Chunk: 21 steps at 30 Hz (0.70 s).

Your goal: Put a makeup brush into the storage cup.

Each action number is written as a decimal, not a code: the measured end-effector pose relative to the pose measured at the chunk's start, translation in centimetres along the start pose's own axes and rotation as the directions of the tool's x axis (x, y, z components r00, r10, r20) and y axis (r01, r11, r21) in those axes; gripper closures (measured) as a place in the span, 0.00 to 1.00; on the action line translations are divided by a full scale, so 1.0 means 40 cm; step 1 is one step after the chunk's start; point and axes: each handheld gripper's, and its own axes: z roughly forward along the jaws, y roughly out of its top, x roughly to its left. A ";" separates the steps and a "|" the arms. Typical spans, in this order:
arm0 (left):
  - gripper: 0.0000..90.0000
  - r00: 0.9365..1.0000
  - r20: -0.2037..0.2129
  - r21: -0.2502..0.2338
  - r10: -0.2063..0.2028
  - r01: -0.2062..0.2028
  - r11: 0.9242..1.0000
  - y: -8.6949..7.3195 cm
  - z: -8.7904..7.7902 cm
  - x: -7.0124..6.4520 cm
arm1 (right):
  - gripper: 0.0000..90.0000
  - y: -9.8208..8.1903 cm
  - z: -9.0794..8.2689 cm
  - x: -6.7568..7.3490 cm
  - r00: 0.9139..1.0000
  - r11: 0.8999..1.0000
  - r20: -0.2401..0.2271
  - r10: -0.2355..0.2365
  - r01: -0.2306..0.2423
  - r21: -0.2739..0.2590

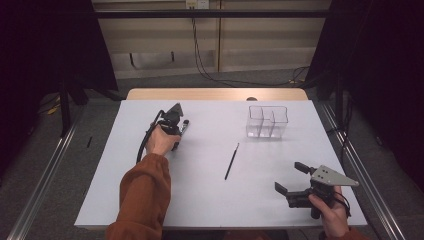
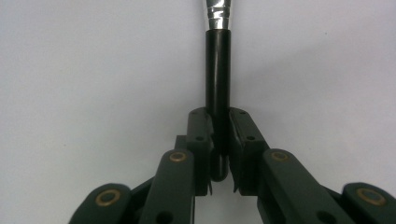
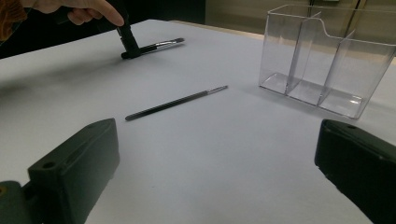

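My left gripper [image 1: 177,133] points down at the white table [image 1: 210,200], shut on the black handle end of a thick makeup brush [image 1: 184,127]. In the left gripper view the handle [image 2: 218,70] runs up between the closed jaws to a silver ferrule. The brush lies flat on the table in the right gripper view [image 3: 159,45], with the left gripper [image 3: 129,46] on its near end. A thin black brush [image 1: 231,161] [image 3: 175,102] lies loose mid-table. My right gripper [image 1: 288,176] [image 3: 219,140] stands open and empty at the front right, facing the thin brush.
A clear plastic organizer [image 1: 267,121] [image 3: 327,56] with upright dividers stands at the back right of the table. A person's orange sleeve [image 1: 145,195] reaches in from the bottom left. The table's front edge runs just below the right hand.
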 end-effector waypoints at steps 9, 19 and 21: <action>0.89 0.999 0.034 -0.065 -0.006 0.009 0.998 -0.022 -0.002 0.013 | 0.00 0.000 0.000 0.000 1.000 1.000 -0.001 0.001 -0.001 0.000; 0.89 0.999 0.034 -0.232 0.003 0.005 0.973 -0.055 -0.023 0.041 | 0.00 0.000 0.002 0.000 1.000 1.000 0.004 0.001 -0.001 0.001; 0.89 0.999 0.043 -0.268 0.011 0.001 0.963 -0.060 -0.032 0.044 | 0.00 0.000 0.002 0.000 1.000 1.000 0.002 0.000 0.000 0.003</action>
